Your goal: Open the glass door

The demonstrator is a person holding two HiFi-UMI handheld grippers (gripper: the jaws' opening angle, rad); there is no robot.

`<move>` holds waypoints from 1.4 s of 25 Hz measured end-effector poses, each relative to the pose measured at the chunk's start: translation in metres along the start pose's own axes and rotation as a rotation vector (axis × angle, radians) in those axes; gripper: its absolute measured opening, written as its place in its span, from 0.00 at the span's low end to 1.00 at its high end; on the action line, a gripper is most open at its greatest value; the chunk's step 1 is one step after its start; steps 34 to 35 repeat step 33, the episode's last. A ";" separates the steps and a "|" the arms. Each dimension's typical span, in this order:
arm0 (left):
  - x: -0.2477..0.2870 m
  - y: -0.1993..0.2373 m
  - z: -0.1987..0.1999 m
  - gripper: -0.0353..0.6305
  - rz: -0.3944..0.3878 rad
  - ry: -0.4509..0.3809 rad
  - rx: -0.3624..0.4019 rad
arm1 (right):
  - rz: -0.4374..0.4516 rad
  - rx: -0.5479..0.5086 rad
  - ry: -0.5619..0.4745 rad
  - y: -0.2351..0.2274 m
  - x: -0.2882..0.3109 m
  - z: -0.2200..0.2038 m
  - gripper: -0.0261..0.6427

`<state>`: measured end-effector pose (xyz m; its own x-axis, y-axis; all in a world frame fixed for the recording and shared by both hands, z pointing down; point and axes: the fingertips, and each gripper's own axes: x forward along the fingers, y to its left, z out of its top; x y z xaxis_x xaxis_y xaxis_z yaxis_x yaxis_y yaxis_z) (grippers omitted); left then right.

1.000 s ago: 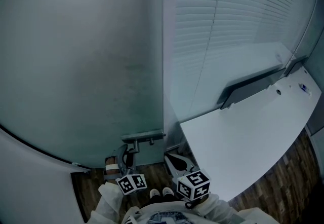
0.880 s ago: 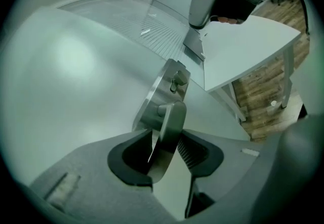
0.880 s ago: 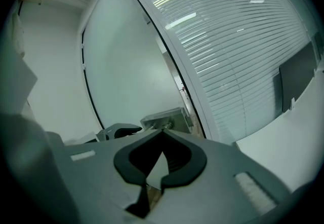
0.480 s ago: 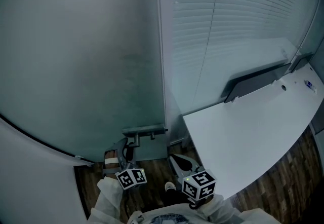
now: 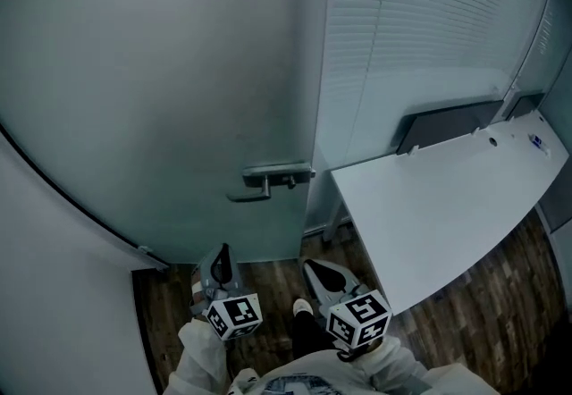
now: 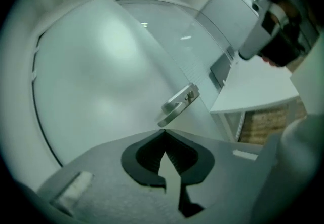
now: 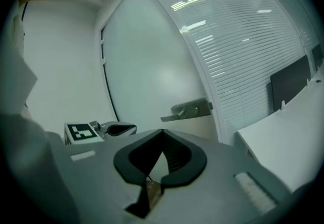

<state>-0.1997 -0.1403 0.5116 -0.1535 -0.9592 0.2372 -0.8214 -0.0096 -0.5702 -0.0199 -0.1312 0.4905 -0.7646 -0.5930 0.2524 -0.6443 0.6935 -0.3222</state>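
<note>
- The glass door stands straight ahead of you, a frosted pane that fills the left and middle of the head view. It is set in a pale frame.
- Its metal handle sits at the door's right edge, close to the frame post. The lever lies level and points left, away from that edge.
- From here the door looks flush with its frame.
- Your left gripper has its fingers pressed together, tip to tip, with nothing between them. It points up at the handle, which shows just above the tips in the left gripper view. The head view puts it below the handle and apart from it, touching neither handle nor door.
- Your right gripper also has its fingers pressed together and holds nothing. It sits just beside the left one, lower and to the right of the handle, and faces the door without touching it.
- Each gripper carries its marker cube low in the head view: left cube and right cube. Your white sleeves show just beneath them.
- To the right of the frame post, a glass wall is covered by white blinds.
- A white desk juts out from that wall at the right, its near corner close to the door frame. A dark panel stands along its far edge.
- A plain white wall meets the door on the left.
- A dark wood floor runs under the desk and beneath you.
</note>
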 end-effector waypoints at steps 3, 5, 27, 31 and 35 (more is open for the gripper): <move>-0.078 0.012 -0.008 0.06 -0.029 -0.036 -0.290 | -0.007 -0.059 -0.033 0.054 -0.033 -0.014 0.05; -0.126 0.020 -0.015 0.06 -0.043 -0.057 -0.430 | -0.022 -0.099 -0.057 0.086 -0.054 -0.021 0.05; -0.269 -0.063 0.010 0.06 -0.171 -0.009 -0.586 | -0.035 -0.094 -0.049 0.126 -0.179 -0.047 0.05; -0.276 -0.075 0.029 0.06 -0.178 -0.030 -0.564 | -0.028 -0.085 -0.054 0.120 -0.193 -0.045 0.05; -0.281 -0.080 0.036 0.06 -0.179 -0.034 -0.549 | -0.023 -0.079 -0.053 0.118 -0.199 -0.045 0.05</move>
